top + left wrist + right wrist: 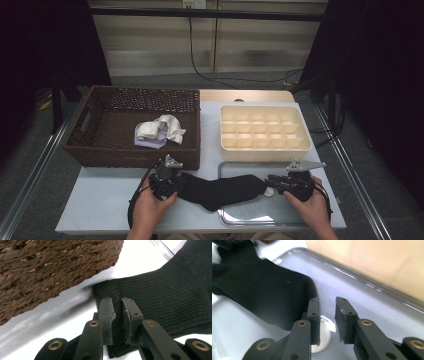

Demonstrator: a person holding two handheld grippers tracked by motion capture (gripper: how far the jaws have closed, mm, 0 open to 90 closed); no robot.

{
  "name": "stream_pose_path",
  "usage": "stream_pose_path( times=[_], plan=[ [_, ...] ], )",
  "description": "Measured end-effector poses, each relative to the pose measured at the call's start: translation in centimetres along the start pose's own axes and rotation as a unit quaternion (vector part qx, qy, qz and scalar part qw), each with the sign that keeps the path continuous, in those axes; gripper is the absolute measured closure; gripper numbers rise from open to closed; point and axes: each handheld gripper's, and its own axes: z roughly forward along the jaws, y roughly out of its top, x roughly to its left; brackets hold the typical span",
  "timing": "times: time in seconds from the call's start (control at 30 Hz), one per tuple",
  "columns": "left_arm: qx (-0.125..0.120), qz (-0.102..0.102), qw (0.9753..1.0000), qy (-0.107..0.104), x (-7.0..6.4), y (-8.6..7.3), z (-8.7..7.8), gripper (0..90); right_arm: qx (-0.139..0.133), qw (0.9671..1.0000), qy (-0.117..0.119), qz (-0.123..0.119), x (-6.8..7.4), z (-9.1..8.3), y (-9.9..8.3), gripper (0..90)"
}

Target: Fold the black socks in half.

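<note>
The black sock [222, 190] lies lengthwise from the table onto the metal tray [280, 216], its cuff clamped in the left gripper [117, 315], while the right gripper [327, 315], jaws slightly parted and empty, sits just beyond its toe.

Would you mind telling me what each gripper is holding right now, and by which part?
The left gripper pinches the black sock at its ribbed cuff edge. The right gripper is open, holding nothing, by the sock's toe.
</note>
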Motion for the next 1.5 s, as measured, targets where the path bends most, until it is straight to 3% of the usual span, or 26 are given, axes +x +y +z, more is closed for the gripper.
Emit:
stream_pose_path(
  times=[0.03,0.13,0.23,0.27,0.53,0.73,1.13,1.23,1.5],
  plan=[
    [0.002,0.003,1.0,0.001,0.0,0.0,0.0,79.1,0.004,0.9999,-0.014,-0.007,-0.2,-0.1,0.0,74.0],
    [0.0,0.002,1.0,0.0,0.0,0.0,0.0,79.1,0.005,0.9999,-0.014,0.006,-0.6,-0.1,-0.1,74.4],
    [-0.001,0.0,1.0,0.0,0.0,-0.1,0.0,79.1,0.009,0.9999,-0.001,0.008,-0.3,0.3,-0.2,74.0],
    [-0.002,0.0,1.0,0.0,0.0,-0.1,0.1,79.1,0.006,0.9998,0.02,0.004,0.2,0.7,0.0,73.0],
    [-0.008,-0.009,0.9999,0.001,-0.1,-0.2,0.1,79.1,-0.002,0.9986,0.048,-0.022,2.6,1.7,1.4,69.4],
    [-0.007,-0.002,1.0,0.002,0.0,-0.2,0.0,79.0,0.002,0.9983,0.044,-0.039,3.3,1.8,1.7,68.2],
    [-0.007,-0.002,1.0,0.004,-0.1,-0.2,0.0,79.0,-0.006,0.9983,0.043,-0.039,3.3,1.1,2.0,67.6],
    [-0.008,-0.003,0.9999,0.007,-0.1,-0.2,0.0,78.9,0.009,0.9982,0.044,-0.04,3.5,1.9,1.7,67.1],
    [-0.008,-0.006,0.9999,0.005,-0.1,-0.2,0.1,79.0,0.015,0.9978,0.031,-0.057,4.2,2.7,1.7,61.0]
  ],
)
